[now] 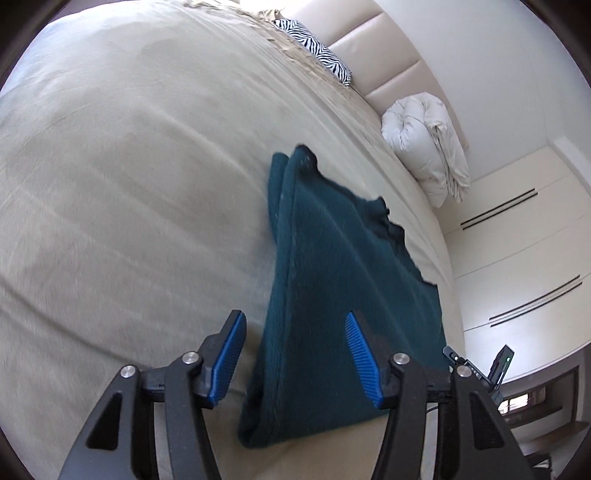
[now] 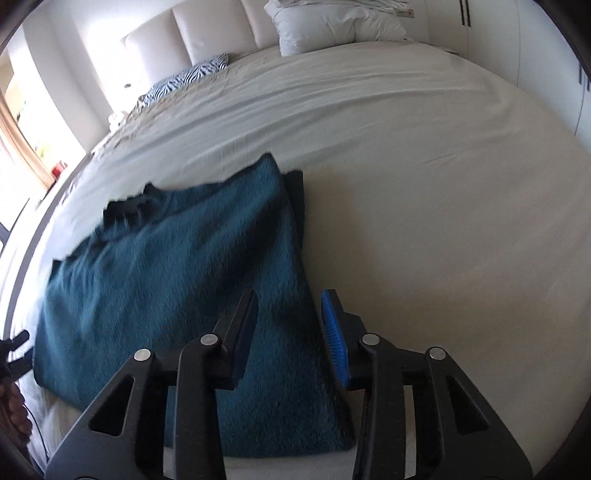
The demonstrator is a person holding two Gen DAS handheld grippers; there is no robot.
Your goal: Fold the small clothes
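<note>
Two grippers hang over the green sweater (image 1: 332, 295) on the bed (image 1: 129, 184), left gripper (image 1: 295, 356) and right gripper (image 2: 290, 338) both spread wide, pinching nothing. Next, I think, grab its near edge and fold.

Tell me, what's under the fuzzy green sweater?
The green sweater lies on the beige bed sheet. A folded layer peeks out along its edge; anything else underneath is covered.

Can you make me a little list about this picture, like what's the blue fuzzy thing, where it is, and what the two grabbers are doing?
garment: dark teal fuzzy knitted sweater, partly folded
lies on: beige bed sheet
left gripper: open, over the sweater's near edge, holding nothing
right gripper: open, over the sweater's near edge, holding nothing
near headboard: zebra-striped pillow, white folded duvet
behind bed: cream padded headboard
</note>
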